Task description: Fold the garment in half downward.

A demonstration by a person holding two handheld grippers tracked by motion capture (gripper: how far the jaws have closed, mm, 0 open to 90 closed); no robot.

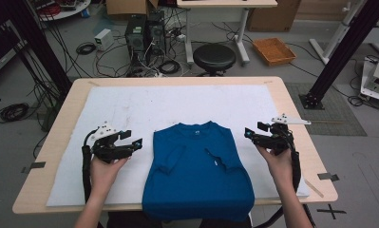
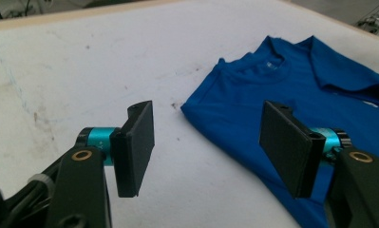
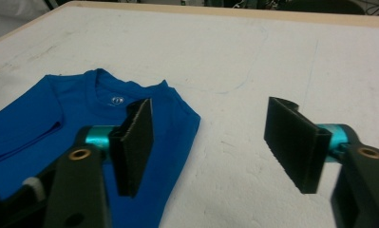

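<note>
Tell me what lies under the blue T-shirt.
The blue T-shirt lies flat on a white mat that covers the wooden table. Its hem hangs over the near edge. Anything beneath the cloth is hidden.

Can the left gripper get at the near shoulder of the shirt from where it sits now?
Probably yes. The left gripper is open and beside the blue shirt, with bare white mat between them and nothing in the way.

High view looks down on the table [image 1: 291,102]; both gripper views sit low, sharing the blue shirt [image 1: 196,164].
</note>
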